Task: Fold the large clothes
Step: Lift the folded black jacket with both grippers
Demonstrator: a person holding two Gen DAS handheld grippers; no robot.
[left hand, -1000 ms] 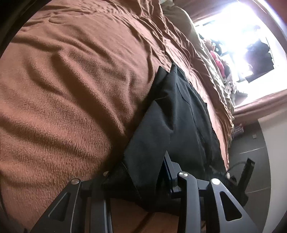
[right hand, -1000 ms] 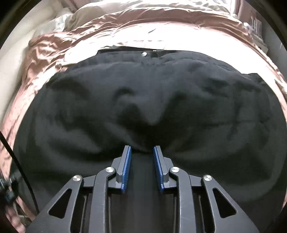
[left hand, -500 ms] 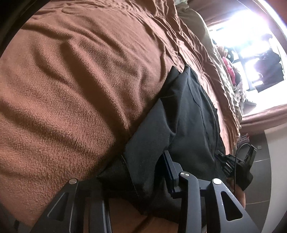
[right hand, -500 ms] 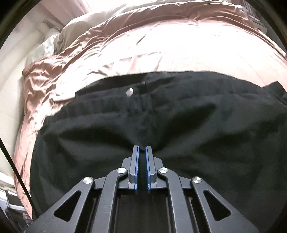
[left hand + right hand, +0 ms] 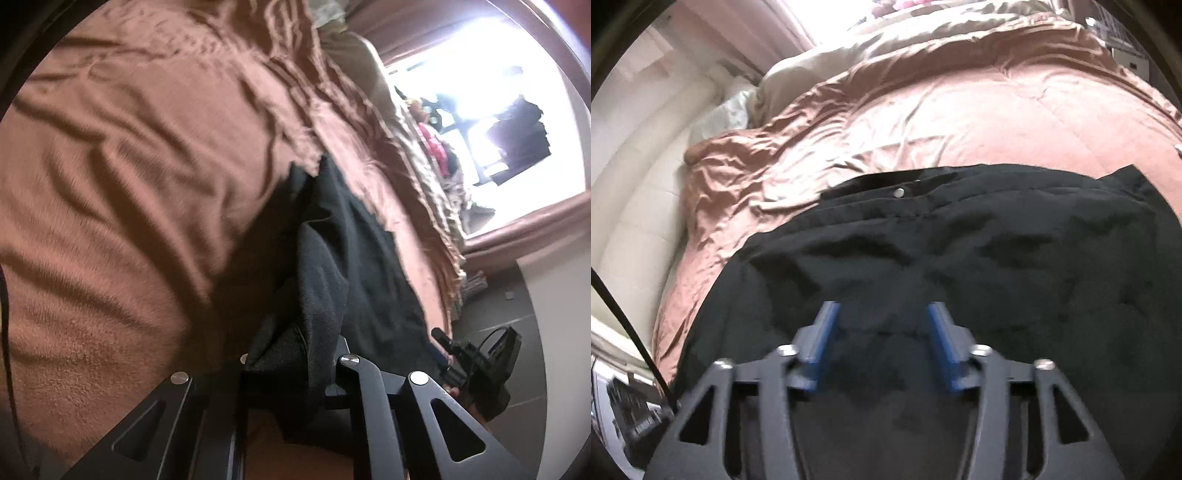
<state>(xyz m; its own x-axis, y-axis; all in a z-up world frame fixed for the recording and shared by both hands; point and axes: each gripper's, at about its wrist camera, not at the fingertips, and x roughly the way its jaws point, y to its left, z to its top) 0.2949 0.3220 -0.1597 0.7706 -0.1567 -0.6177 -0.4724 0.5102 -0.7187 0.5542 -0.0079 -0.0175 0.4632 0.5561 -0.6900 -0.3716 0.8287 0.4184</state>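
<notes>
While your left tongs (image 5: 295, 354) grip a bunched edge of the black trousers (image 5: 960, 251) on the bed (image 5: 923, 110), your right tongs (image 5: 882, 332) hover spread wide over them, waistband at twelve o'clock, its long line running nine to three.

Bed (image 5: 960, 122) under a rumpled brown blanket (image 5: 129, 184)
Black trousers (image 5: 960, 258) lie spread flat on the blanket, waistband toward the pale pillows (image 5: 746, 107)
</notes>
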